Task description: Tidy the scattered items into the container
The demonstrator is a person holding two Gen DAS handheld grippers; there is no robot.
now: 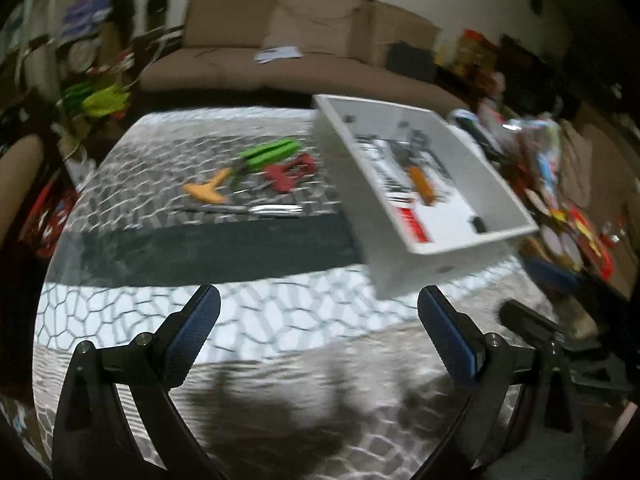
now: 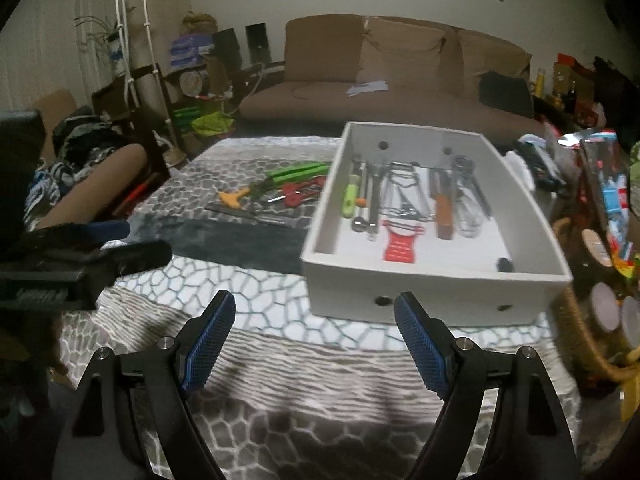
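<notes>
A white box [image 2: 440, 292] stands on the patterned table and holds several kitchen tools, among them a red peeler [image 2: 401, 242] and an orange-handled knife [image 2: 443, 212]. It also shows in the left wrist view [image 1: 436, 268]. Left of the box lie a green tool [image 2: 298, 171], a red tool [image 2: 302, 193], an orange T-shaped tool [image 2: 234, 197] and a metal utensil [image 2: 250, 212]. They show in the left wrist view too: green [image 1: 270, 152], red [image 1: 290, 172], orange [image 1: 208, 190], metal [image 1: 256, 209]. My left gripper [image 1: 318, 320] and right gripper [image 2: 314, 328] are open and empty above the near table.
A wicker basket [image 2: 588, 344] with jars and clutter stands at the table's right. A brown sofa [image 2: 400, 76] is behind the table. The left gripper also shows at the left of the right wrist view [image 2: 120, 240]. A chair with clothes sits at far left.
</notes>
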